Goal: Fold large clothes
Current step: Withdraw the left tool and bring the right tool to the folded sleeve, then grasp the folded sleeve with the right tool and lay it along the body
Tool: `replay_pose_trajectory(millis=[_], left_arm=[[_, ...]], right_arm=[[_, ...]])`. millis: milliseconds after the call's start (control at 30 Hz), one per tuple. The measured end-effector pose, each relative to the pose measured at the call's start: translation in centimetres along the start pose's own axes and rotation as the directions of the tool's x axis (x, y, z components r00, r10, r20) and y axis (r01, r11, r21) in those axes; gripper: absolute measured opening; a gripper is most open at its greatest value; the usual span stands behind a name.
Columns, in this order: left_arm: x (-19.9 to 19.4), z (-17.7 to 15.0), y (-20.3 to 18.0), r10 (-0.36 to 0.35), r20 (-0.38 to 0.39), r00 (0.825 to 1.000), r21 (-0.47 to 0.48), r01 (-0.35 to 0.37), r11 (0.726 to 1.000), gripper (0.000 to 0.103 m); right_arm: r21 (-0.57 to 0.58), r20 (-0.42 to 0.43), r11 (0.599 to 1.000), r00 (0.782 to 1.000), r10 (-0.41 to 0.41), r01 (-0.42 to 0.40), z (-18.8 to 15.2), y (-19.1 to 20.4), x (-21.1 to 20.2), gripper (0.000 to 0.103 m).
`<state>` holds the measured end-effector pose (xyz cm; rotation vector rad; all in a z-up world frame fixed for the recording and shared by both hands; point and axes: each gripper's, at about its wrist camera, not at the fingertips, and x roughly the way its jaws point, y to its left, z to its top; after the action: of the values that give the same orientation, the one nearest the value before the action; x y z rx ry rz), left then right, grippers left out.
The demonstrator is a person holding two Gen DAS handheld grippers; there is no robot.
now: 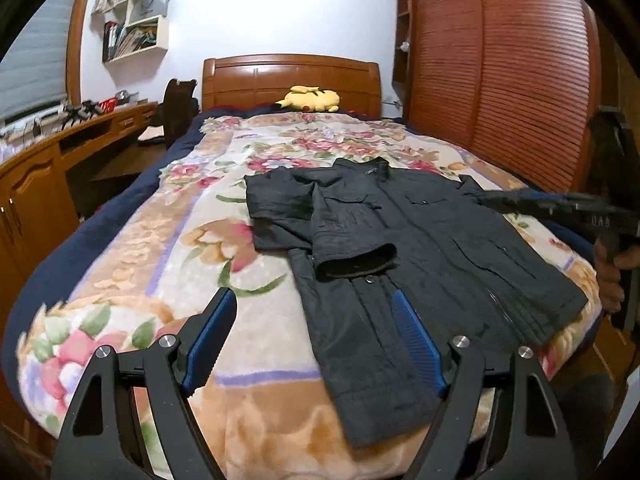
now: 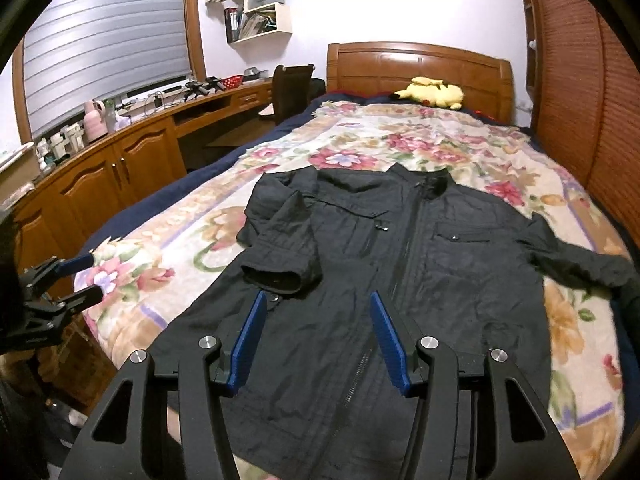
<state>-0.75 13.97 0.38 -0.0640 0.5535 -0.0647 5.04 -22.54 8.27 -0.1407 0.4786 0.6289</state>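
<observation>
On the floral blanket (image 2: 440, 140) covering the bed, we see a dark jacket (image 2: 400, 264) laid front side up, collar toward the wooden headboard (image 2: 420, 68) and hem toward the foot of the bed. The fabric is near-black and finely wrinkled, with a central zipper running from collar to hem, a flapped chest pocket on either side, and a snap button near the lower front. One sleeve (image 2: 288, 240) is folded inward across the chest, its open cuff lying on the front panel; the other sleeve (image 2: 580, 264) stretches outward over the blanket toward the wardrobe side. The left gripper (image 1: 314, 336) hovers over the hem corner and the blanket beside it, blue-padded fingers spread apart, holding nothing. The right gripper (image 2: 318, 336) hangs above the lower front of the jacket, its fingers likewise apart and empty. A yellow plush toy (image 2: 432, 94) rests against the headboard. A wooden desk (image 2: 160, 128) runs along the window side, with wall shelves (image 2: 260, 4) above it, and a slatted wardrobe (image 1: 500, 60) stands on the opposite side.
</observation>
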Motion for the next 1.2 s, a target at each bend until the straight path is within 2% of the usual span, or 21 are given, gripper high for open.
replay_pose_trajectory(millis=[100, 300, 533, 633, 700, 733, 767, 833, 900, 1033, 1200], left_arm=[[1.8, 0.0, 0.9, 0.001, 0.0, 1.0, -0.037, -0.001, 0.999, 0.081], [5.1, 0.7, 1.9, 0.09, -0.011, 0.996, -0.024, -0.09, 0.996, 0.081], [8.9, 1.1, 2.9, 0.135, -0.037, 0.99, -0.048, -0.136, 0.989, 0.081], [10.1, 1.2, 2.7, 0.136, -0.06, 0.989, -0.047, -0.139, 0.989, 0.081], [10.5, 1.3, 2.3, 0.143, -0.072, 0.987, -0.038, -0.146, 0.989, 0.081], [10.5, 1.5, 2.1, 0.147, -0.074, 0.986, -0.033, -0.15, 0.988, 0.081], [10.4, 1.7, 1.9, 0.153, -0.073, 0.986, -0.028, -0.155, 0.988, 0.081], [10.1, 2.1, 1.7, 0.155, -0.065, 0.986, -0.026, -0.157, 0.987, 0.081], [9.6, 2.3, 1.5, 0.151, -0.054, 0.987, -0.029, -0.152, 0.988, 0.081], [9.0, 2.3, 0.9, 0.136, -0.048, 0.99, -0.033, -0.137, 0.99, 0.081], [8.3, 2.4, 0.0, 0.101, -0.029, 0.994, -0.02, -0.101, 0.995, 0.081]], right_arm=[[-0.021, -0.025, 1.0, 1.0, 0.016, -0.017, 0.1, 0.1, 2.5, 0.056], [-0.074, -0.083, 0.993, 0.993, 0.088, -0.094, 1.9, 0.4, 9.3, 0.056], [-0.125, -0.175, 0.973, 0.97, 0.171, -0.194, 2.5, 1.6, 17.2, 0.056], [-0.146, -0.229, 0.966, 0.957, 0.176, -0.212, 2.6, 1.4, 19.5, 0.055], [-0.149, -0.265, 0.964, 0.948, 0.175, -0.219, 2.4, 1.5, 20.7, 0.048], [-0.158, -0.284, 0.964, 0.945, 0.161, -0.212, 2.3, 1.5, 21.3, 0.04], [-0.167, -0.299, 0.965, 0.943, 0.147, -0.203, 2.4, 1.6, 21.9, 0.026], [-0.188, -0.314, 0.963, 0.941, 0.129, -0.195, 2.2, 1.8, 22.5, 0.008], [-0.19, -0.294, 0.962, 0.946, 0.134, -0.195, 2.7, 1.6, 22.4, 0.004], [-0.136, -0.173, 0.972, 0.971, 0.167, -0.192, 3.6, 0.1, 19.1, 0.003], [-0.067, -0.039, 0.989, 0.991, 0.127, -0.13, 3.6, -3.2, 13.4, 0.002]])
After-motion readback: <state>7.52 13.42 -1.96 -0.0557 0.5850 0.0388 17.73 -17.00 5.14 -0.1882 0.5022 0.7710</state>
